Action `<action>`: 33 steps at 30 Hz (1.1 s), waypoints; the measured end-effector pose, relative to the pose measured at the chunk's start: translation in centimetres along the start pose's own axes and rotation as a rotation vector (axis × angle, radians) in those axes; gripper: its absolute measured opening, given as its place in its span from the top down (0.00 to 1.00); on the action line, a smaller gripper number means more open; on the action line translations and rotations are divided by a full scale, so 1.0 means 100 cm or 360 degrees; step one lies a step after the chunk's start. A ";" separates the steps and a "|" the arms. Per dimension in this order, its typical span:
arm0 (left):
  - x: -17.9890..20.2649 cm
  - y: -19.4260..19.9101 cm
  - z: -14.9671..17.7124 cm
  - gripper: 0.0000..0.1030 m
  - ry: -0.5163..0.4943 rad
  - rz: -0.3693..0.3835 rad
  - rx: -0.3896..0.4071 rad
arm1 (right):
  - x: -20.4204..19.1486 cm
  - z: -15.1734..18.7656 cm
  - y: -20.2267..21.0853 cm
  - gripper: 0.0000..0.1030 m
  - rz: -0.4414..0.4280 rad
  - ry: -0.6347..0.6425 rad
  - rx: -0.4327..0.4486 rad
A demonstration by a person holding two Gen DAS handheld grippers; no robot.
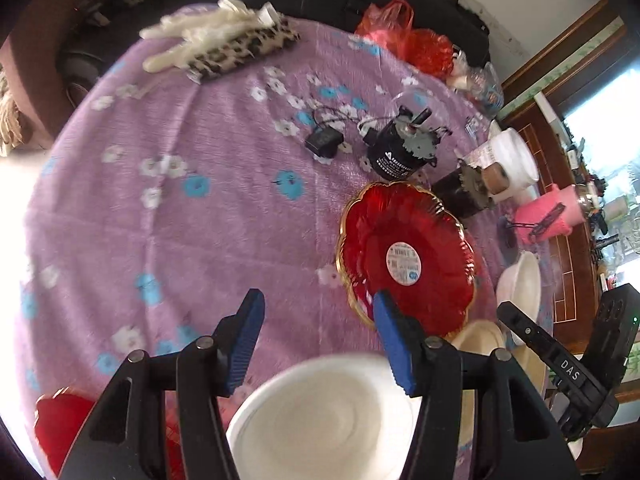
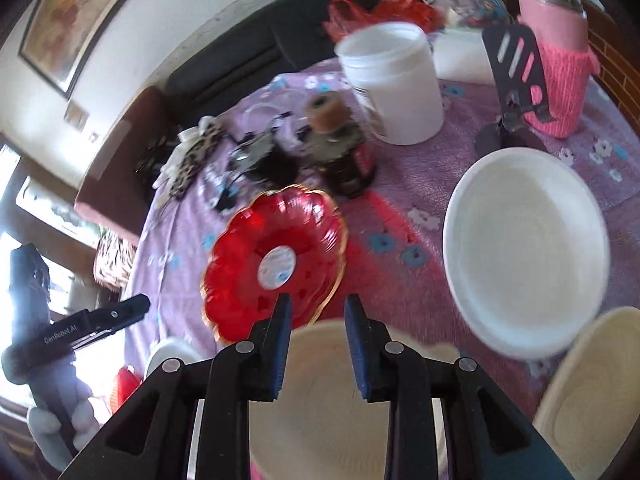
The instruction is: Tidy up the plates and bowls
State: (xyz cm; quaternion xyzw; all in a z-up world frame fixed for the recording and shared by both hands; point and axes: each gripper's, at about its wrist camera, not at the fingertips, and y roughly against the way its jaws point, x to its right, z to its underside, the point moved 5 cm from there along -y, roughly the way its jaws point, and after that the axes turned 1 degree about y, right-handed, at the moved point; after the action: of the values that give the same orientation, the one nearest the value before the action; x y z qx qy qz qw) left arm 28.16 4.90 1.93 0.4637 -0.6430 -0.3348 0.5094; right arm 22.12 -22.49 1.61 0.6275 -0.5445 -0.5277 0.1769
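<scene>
Left wrist view: our left hand-held gripper (image 1: 316, 340) has its blue pads (image 1: 248, 340) well apart, nothing between them. A white bowl (image 1: 324, 412) sits just below the fingers at 6 o'clock, blurred; we cannot tell whether it touches them. The red plate (image 1: 408, 264), gold scalloped rim and round label at centre, lies on the purple flowered cloth of the bench (image 1: 180, 200) at about 3 o'clock from frame centre. A second red dish (image 1: 60, 428) shows at 8 o'clock, partly hidden by the gripper body. Beyond the red plate, toward 1 o'clock, stands a black motor (image 1: 396, 152) with trailing wires, and further at 2 o'clock a white tub (image 1: 516, 156) and a pink knitted cup sleeve (image 1: 548, 212). A leopard-print item (image 1: 244, 48) lies at 11 o'clock, a red plastic bag (image 1: 404, 36) at 12 to 1 o'clock.

Right wrist view: our right hand-held gripper (image 2: 318, 344) is partly parted, a narrow gap between the pads, gripping nothing. A cream plate (image 2: 320, 412) lies under it at 6 o'clock. The red plate (image 2: 276, 268) sits just ahead at 11 o'clock. A white plate (image 2: 528, 252) lies at 3 o'clock, another cream dish (image 2: 592, 396) at 5 o'clock, its rim near the white plate's.
</scene>
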 end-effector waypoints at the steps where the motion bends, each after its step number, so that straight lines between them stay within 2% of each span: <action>1: 0.001 -0.006 -0.003 0.46 0.0010 0.0003 -0.0018 | 0.005 -0.002 -0.004 0.72 -0.0002 -0.0018 -0.0005; 6: 0.010 -0.041 -0.017 0.45 0.0053 0.0009 -0.0146 | 0.018 -0.013 -0.035 0.69 -0.0028 -0.0112 -0.0057; 12: 0.019 -0.074 -0.023 0.45 0.0061 -0.0007 -0.0275 | 0.020 -0.018 -0.056 0.69 -0.0044 -0.0116 -0.0115; 14: 0.023 -0.082 -0.022 0.44 0.0040 -0.0027 -0.0306 | 0.020 -0.018 -0.059 0.69 -0.0051 -0.0107 -0.0128; 15: 0.028 -0.083 -0.023 0.40 0.0017 -0.0036 -0.0296 | 0.018 -0.019 -0.060 0.69 -0.0052 -0.0094 -0.0135; 21: 0.046 -0.090 -0.023 0.40 -0.0053 -0.0024 -0.0348 | 0.010 -0.016 -0.067 0.69 -0.0063 -0.0043 -0.0175; 23: 0.051 -0.090 -0.021 0.44 -0.0088 -0.0065 -0.0340 | 0.005 -0.014 -0.069 0.70 -0.0077 -0.0014 -0.0191; 25: 0.055 -0.091 -0.020 0.56 -0.0105 -0.0127 -0.0311 | -0.001 -0.013 -0.068 0.74 -0.0015 0.0056 -0.0173; 28: 0.048 -0.086 -0.021 0.69 -0.0083 -0.0137 -0.0268 | -0.007 -0.016 -0.059 0.84 0.0053 0.0149 -0.0092; 30: 0.042 -0.078 -0.024 0.73 -0.0059 -0.0107 -0.0222 | -0.011 -0.019 -0.050 0.86 0.0021 0.0156 -0.0052; 33: 0.040 -0.064 -0.025 0.73 -0.0058 -0.0098 -0.0138 | -0.022 -0.021 -0.039 0.86 0.0018 0.0205 0.0012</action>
State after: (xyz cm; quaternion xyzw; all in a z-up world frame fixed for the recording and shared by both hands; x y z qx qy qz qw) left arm 32.00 -0.94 -1.82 0.4545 -0.6225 -0.3864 0.5067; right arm 26.20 -19.93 0.36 0.6577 -0.5376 -0.4831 0.2122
